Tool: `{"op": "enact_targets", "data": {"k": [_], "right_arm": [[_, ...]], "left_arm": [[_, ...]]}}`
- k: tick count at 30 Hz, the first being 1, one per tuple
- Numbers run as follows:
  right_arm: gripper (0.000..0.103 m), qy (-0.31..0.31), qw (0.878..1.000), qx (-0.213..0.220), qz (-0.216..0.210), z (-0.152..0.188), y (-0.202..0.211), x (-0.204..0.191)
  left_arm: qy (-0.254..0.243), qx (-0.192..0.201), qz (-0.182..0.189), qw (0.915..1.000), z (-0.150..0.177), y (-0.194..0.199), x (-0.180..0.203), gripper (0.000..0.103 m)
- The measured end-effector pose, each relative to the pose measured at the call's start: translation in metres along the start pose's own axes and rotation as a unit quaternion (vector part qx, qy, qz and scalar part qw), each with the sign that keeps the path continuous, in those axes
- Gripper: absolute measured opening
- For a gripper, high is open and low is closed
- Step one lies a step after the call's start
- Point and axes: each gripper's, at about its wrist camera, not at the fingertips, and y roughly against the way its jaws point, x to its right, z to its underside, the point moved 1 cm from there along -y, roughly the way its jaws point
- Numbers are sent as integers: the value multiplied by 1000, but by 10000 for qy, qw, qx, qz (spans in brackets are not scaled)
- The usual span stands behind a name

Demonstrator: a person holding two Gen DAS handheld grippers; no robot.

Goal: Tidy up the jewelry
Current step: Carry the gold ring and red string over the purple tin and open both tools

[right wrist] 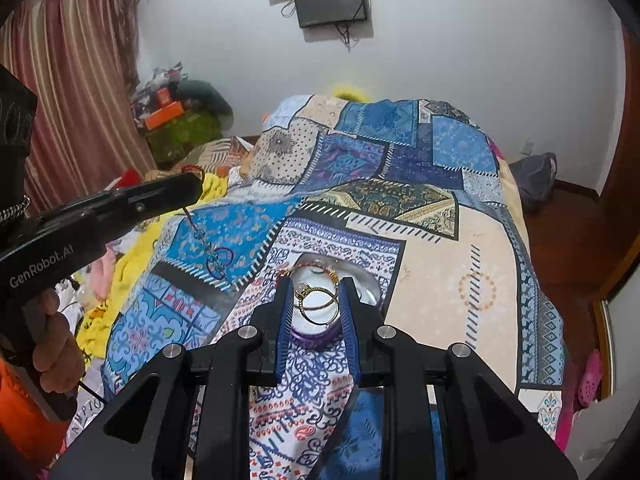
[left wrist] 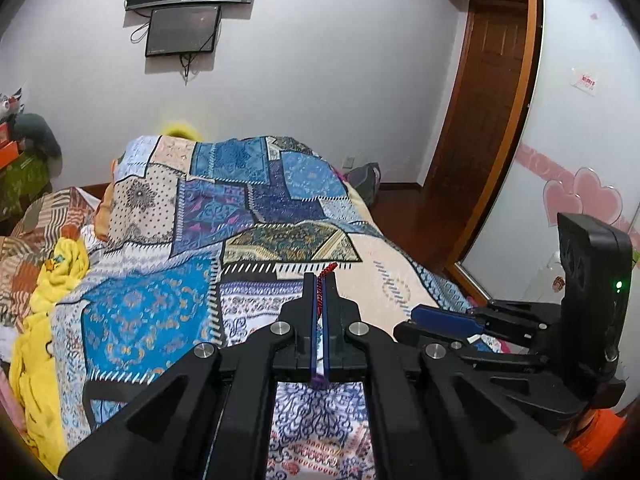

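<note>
- Left wrist view: left gripper (left wrist: 320, 292) has its blue-lined fingers pressed almost together, clamped on a red braided cord (left wrist: 323, 285). The cord's red tip pokes out past the fingertips; a purple bit shows at the base of the fingers.
- Below the gripper lies a patchwork blanket (left wrist: 168, 304) in blue, cream and white, spread over the bed. A yellow cloth (left wrist: 48, 312) is bunched at the blanket's left edge.
- The right gripper (left wrist: 440, 316) enters from the right, low over the blanket, one blue finger visible; its opening cannot be judged from this view.
- Background: two dark screens (left wrist: 184, 30) on the white wall, a wooden door (left wrist: 484, 120) at right.
- Right wrist view: right gripper (right wrist: 316, 292) is parted to a medium gap, one finger on each side of a small round dish (right wrist: 316, 336) with a purple rim. Whether the pads touch the dish, cannot tell.
- Inside the dish: gold rings (right wrist: 318, 298) and a thin chain, lying on its pale floor. The dish sits on the blanket (right wrist: 460, 280).
- The left gripper (right wrist: 192, 188) reaches in from the left, held by a hand (right wrist: 56, 344). The red cord (right wrist: 208, 248) hangs from its tip with blue beads and a looped end just above the blanket, left of the dish and apart from it.
- Curtain (right wrist: 76, 72) at far left.
</note>
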Motion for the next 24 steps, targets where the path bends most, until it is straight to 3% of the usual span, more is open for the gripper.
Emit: {"op": "enact_targets", "data": {"k": [8,24], "right_arm": [[21,-156,9996,-147,-172,-2,-18,13],[21,-45,9969,-737,-258,7,-68,18]], "left_arm": [[-28,-82,48,10000,-7,-25,4,0],[-79,-898,212,9957,18,-94,-7,0]]}}
